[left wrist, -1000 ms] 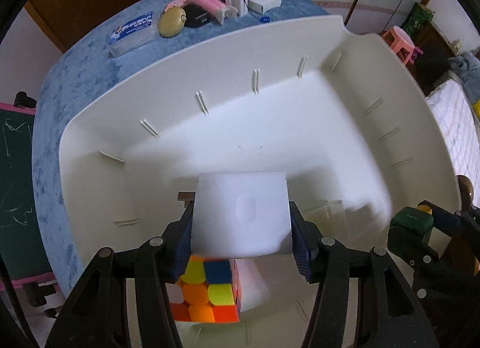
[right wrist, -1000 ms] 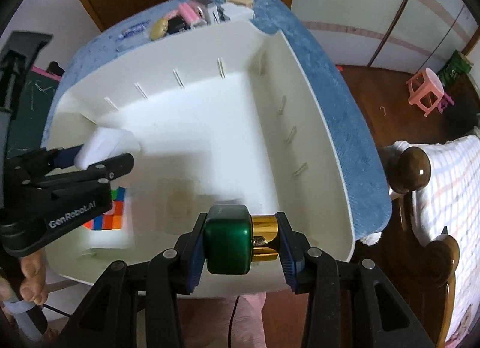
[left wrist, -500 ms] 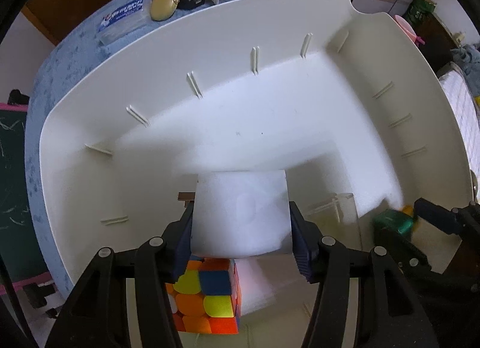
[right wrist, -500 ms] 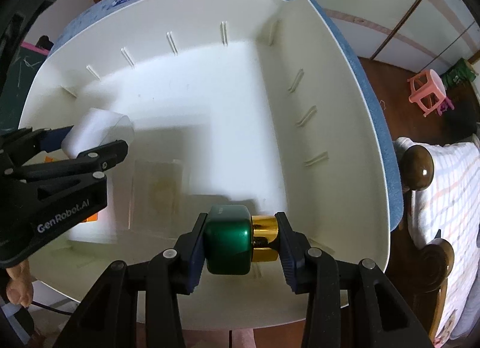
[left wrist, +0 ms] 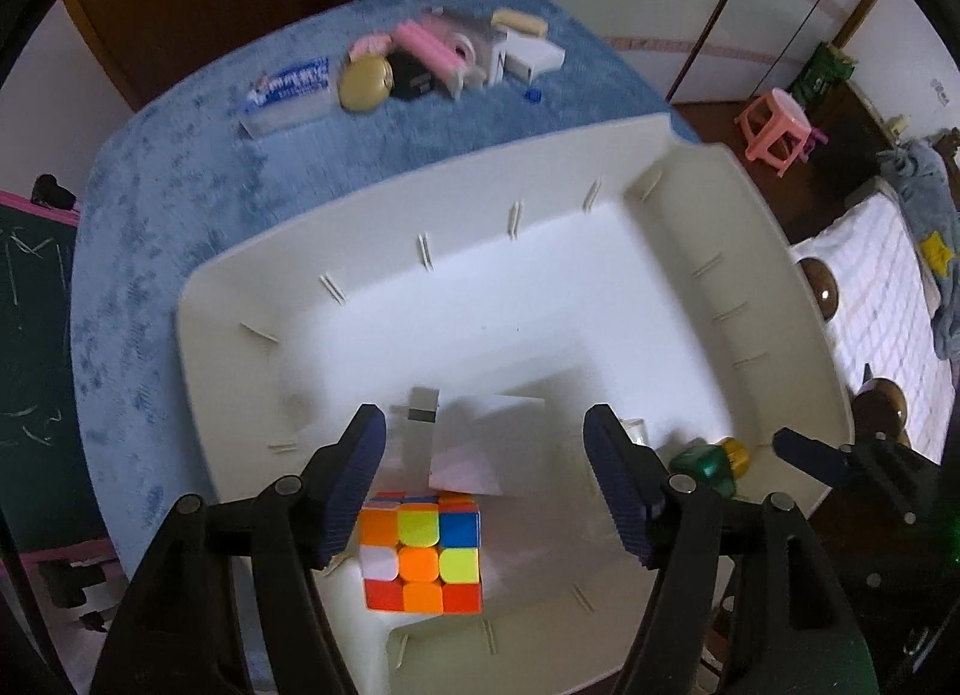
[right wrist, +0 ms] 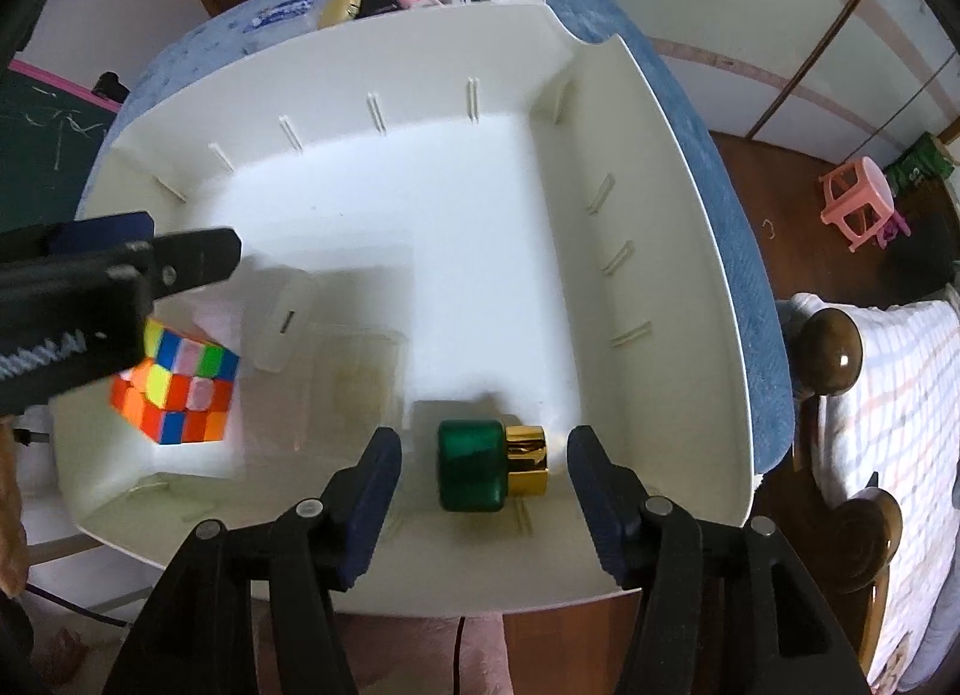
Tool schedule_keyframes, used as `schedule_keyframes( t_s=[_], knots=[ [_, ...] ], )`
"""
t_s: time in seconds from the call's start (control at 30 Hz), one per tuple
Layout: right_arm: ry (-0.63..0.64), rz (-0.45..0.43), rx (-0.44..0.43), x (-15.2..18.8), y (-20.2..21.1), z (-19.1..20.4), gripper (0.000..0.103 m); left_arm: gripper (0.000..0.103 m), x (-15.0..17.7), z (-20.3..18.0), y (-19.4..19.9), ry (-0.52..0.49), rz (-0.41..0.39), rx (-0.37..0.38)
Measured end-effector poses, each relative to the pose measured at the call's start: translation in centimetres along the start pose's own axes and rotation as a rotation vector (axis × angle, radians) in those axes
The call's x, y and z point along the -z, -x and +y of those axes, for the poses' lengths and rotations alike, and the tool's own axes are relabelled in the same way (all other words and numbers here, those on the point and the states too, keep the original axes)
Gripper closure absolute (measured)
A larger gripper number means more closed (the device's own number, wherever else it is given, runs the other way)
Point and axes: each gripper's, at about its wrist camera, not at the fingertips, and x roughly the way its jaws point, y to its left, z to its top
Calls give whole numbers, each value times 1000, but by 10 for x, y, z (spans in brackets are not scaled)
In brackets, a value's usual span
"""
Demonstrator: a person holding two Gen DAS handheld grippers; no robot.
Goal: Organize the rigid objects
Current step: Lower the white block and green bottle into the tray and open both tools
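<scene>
Both grippers are opening to release their loads into the white bin (right wrist: 672, 167): the right gripper (right wrist: 483, 488) frees the green-and-gold bottle (right wrist: 489, 464) at lower centre, the left gripper (left wrist: 483, 479) what looks like a white box (left wrist: 474, 443) beside the Rubik's cube (left wrist: 420, 557).

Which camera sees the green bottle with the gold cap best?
The right wrist view: the green bottle lies whole and close between the opening right claw, untouched. The left wrist view shows it small at the bin's edge, partly hidden.

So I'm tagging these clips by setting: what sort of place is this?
Most likely a home bedroom: a bed with a checked cover and wooden posts, a pink plastic stool on wood flooring, and a blue-covered table holding household odds and ends.
</scene>
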Motion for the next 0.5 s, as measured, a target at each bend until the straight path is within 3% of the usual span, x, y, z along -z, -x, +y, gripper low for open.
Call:
schedule_keyframes(
  t_s=[0.5],
  knots=[
    [10,-108,-56,-24,53,9,44,31,-16,19,71,38,-165,8]
  ],
)
